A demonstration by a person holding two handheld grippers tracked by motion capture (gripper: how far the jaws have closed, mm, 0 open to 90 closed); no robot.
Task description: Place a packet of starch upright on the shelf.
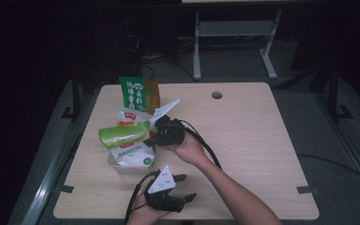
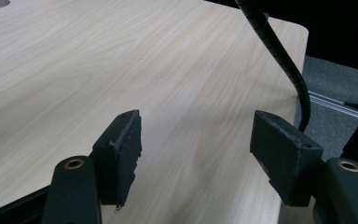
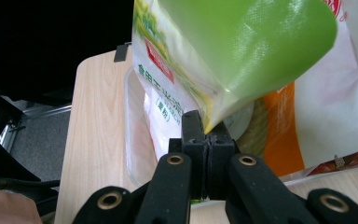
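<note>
A light-green packet point(image 1: 124, 134) lies across the top of a clear plastic tub point(image 1: 122, 168) at the table's left middle. My right gripper point(image 1: 151, 137) reaches it from the right and is shut on its edge. In the right gripper view the jaws point(image 3: 208, 135) are pressed together on the corner of that green packet point(image 3: 242, 46), which hangs over the tub's rim point(image 3: 130, 140). My left gripper point(image 1: 187, 187) rests near the front edge with its jaws spread wide. In the left gripper view it point(image 2: 196, 140) holds nothing, with bare tabletop point(image 2: 121, 70) between its pads.
A white packet point(image 1: 133, 157) lies in the tub under the green one. Behind stand a dark green packet point(image 1: 132, 93), an orange one point(image 1: 152, 96) and a white one with an orange label point(image 1: 129, 116). A black ribbed cable point(image 2: 279, 51) runs off the table edge.
</note>
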